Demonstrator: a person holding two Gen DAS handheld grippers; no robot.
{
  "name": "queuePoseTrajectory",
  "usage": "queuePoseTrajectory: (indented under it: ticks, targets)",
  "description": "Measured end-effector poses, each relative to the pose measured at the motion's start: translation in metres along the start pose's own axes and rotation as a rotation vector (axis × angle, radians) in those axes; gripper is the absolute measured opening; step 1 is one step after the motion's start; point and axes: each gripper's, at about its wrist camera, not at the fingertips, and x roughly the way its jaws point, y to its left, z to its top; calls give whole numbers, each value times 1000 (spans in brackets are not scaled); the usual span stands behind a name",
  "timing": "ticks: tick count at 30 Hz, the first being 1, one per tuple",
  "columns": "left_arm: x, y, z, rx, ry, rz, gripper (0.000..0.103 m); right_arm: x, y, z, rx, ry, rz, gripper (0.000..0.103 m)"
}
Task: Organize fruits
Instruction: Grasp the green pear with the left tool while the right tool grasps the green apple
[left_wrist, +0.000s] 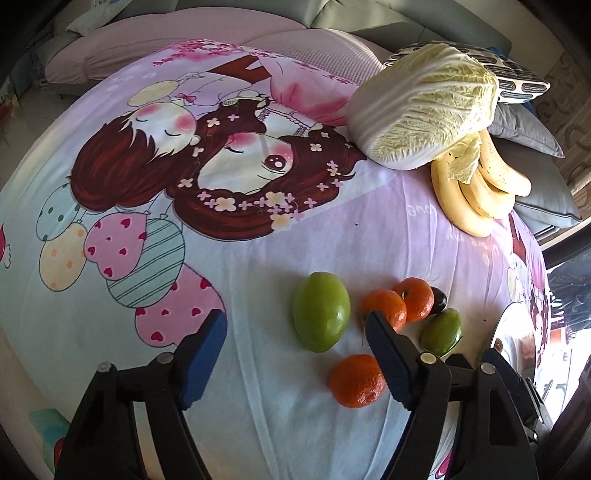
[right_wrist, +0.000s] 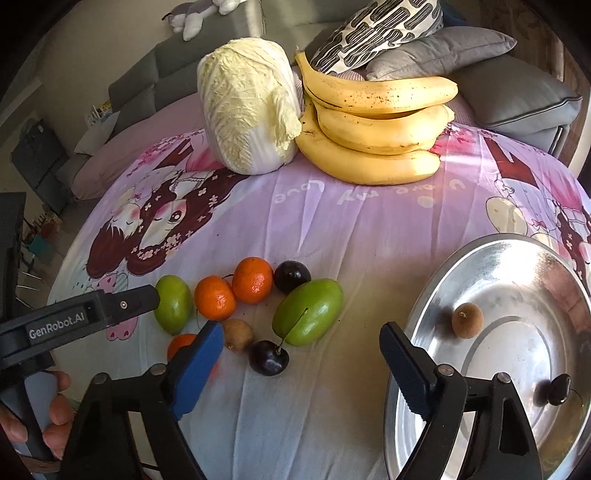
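Both grippers hover with jaws spread wide over a cartoon-printed cloth (right_wrist: 332, 221), and neither holds anything.

In the left wrist view, the left gripper (left_wrist: 295, 332) fills the bottom of the frame. A large green mango (left_wrist: 320, 311) lies on the cloth in the gap between its fingers, untouched, long axis running from upper right to lower left. The right finger's tip overlaps a tangerine (left_wrist: 382, 308) in the picture; contact cannot be told. Another tangerine (left_wrist: 356, 380) lies beside that finger, lower centre.

In the right wrist view, the right gripper (right_wrist: 301, 349) spans the lower centre. A dark cherry (right_wrist: 269, 357), stem pointing up and right, sits on the cloth between its fingers, nearer the left one. Just above lies a second green mango (right_wrist: 308, 312), long axis tilted from lower left to upper right. A metal plate (right_wrist: 424, 332) at lower right holds a small brown fruit (right_wrist: 467, 320). Bananas (right_wrist: 373, 125) lie across the upper centre, long axes roughly horizontal, beside a cabbage (right_wrist: 247, 107).
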Motion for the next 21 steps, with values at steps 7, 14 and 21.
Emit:
queuePoseTrajectory:
  ticks: [7,14,21]
  targets:
    - [20,-5,9,11,54,5,67,13,-2,15,17,19,-3,69]
    - [35,-10,12,25,92,28,65,30,-5,14,23,80,-16,60]
    - [48,-16,14,49,100,76,57,38,-6,10,32,110,7,53]
